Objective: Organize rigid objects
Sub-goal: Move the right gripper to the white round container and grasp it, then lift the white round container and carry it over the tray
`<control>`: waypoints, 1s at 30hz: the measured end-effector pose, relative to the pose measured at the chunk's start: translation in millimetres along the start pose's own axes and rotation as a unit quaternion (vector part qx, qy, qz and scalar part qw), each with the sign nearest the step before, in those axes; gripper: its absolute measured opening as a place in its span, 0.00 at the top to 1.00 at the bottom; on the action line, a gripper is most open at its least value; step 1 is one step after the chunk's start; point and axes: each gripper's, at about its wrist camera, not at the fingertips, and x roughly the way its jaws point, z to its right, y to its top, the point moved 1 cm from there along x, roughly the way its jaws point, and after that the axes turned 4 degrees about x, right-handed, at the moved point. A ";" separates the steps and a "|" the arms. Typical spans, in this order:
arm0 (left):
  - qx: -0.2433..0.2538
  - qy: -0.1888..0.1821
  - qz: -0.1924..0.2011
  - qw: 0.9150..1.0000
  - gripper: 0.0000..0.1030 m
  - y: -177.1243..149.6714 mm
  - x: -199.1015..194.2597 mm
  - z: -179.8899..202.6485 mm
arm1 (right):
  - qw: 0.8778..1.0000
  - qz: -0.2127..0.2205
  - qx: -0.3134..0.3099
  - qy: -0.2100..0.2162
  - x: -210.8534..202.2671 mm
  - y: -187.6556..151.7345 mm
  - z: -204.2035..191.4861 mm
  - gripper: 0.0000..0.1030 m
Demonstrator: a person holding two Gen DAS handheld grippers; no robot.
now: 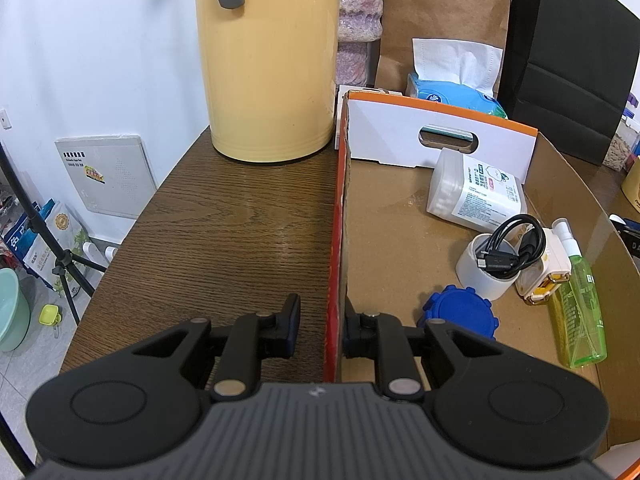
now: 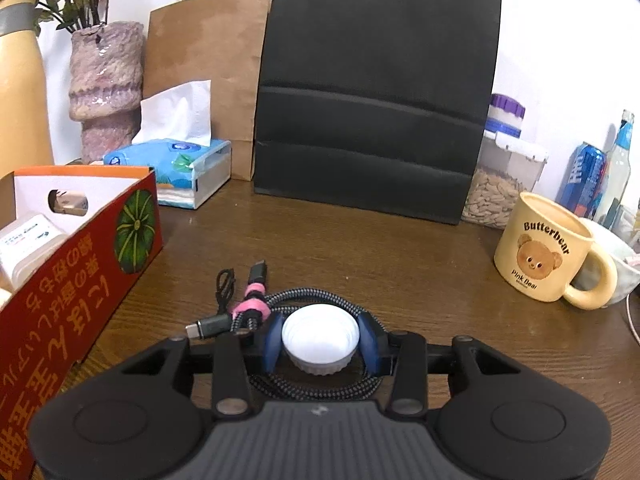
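Note:
An open cardboard box (image 1: 400,216) with a red outer side sits on the wooden table (image 1: 240,220). Inside it lie a white wipes container (image 1: 476,188), a white tape roll (image 1: 480,280) with a black cable (image 1: 516,244) on it, a blue lid (image 1: 460,312) and a green spray bottle (image 1: 580,308). My left gripper (image 1: 322,320) straddles the box's near side wall (image 1: 338,220), one finger inside and one outside, shut on it. My right gripper (image 2: 320,344) has its blue pads pressed on a white ribbed cap (image 2: 320,336), which rests over a coiled braided cable (image 2: 308,296) with a pink tie.
A tall yellow thermos (image 1: 268,60) stands left of the box. Behind are a tissue pack (image 2: 176,164), a brown paper bag (image 2: 208,60), a black bag (image 2: 372,112) and a knitted vase (image 2: 106,88). A bear mug (image 2: 548,256), seed jar (image 2: 500,184) and bottles crowd the right.

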 end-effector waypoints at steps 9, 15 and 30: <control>0.000 0.000 0.000 1.000 0.81 0.0 0.1 -0.2 | 0.999 0.034 0.000 -0.014 -10.8 0.8 0.0 0.62; 0.000 -0.001 -0.001 1.000 0.81 -0.2 -0.1 0.5 | 0.999 0.046 0.007 -0.019 -17.7 -0.6 1.5 0.62; 0.001 0.000 0.000 1.000 0.81 -0.4 -0.3 1.5 | 0.994 0.111 -0.011 0.012 -65.4 11.4 -26.9 0.62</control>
